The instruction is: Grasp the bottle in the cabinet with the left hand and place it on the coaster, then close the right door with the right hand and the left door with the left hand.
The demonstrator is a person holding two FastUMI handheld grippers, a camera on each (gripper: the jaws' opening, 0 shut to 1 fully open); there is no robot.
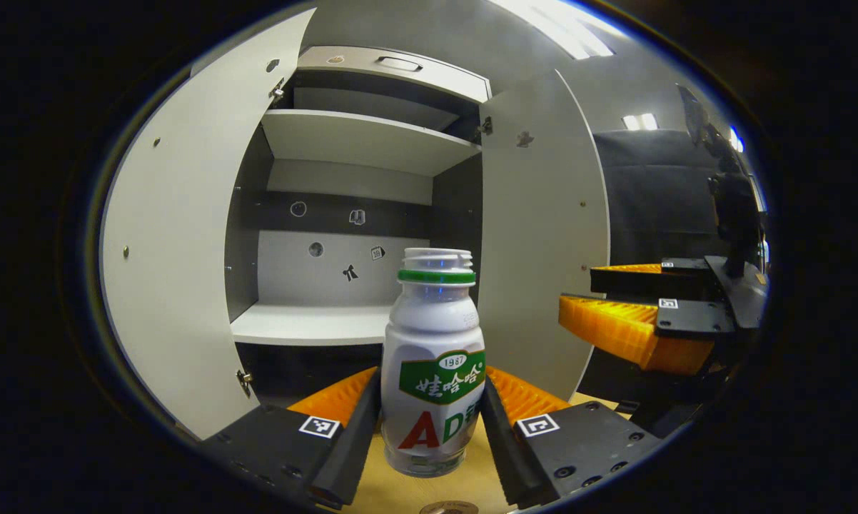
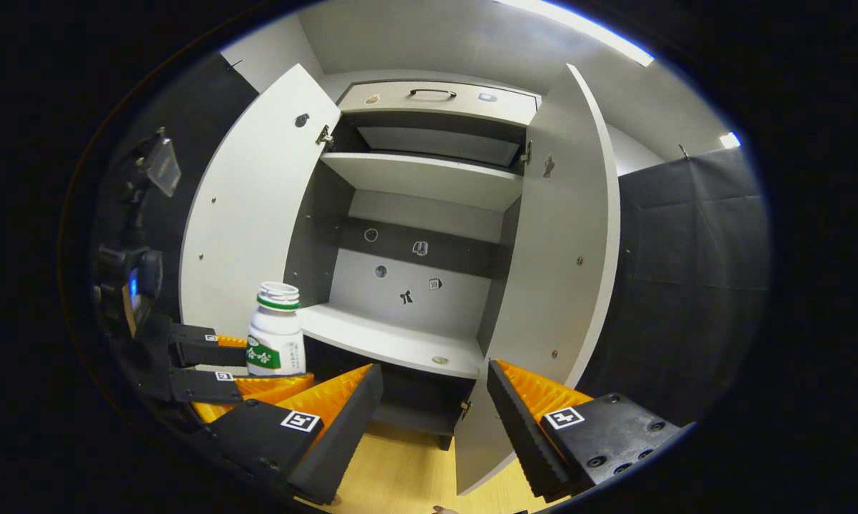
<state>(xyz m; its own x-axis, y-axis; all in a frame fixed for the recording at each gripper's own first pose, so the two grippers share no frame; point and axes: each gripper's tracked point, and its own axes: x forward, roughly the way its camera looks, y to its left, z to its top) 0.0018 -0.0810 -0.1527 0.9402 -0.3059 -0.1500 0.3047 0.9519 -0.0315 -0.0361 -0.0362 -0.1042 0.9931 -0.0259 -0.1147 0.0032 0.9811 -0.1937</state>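
The white bottle [image 1: 432,371] with a green neck ring and green label stands upright between my left gripper's fingers, which press on both of its sides. My left gripper [image 1: 432,391] is shut on it, out in front of the open cabinet and above the wooden table [image 1: 393,489]. A round rim that may be the coaster [image 1: 449,507] peeks in at the bottom edge, just below the bottle. In the right gripper view the bottle [image 2: 275,332] and left gripper [image 2: 238,360] are at the lower left. My right gripper [image 2: 436,421] is open and holds nothing, facing the cabinet.
The cabinet's left door [image 2: 250,214] and right door [image 2: 564,235] both stand wide open. The lower shelf [image 2: 393,339] carries a small round disc [image 2: 440,360]; the upper shelf [image 2: 422,178] is bare. The right gripper [image 1: 579,291] hovers open beside the right door [image 1: 543,235].
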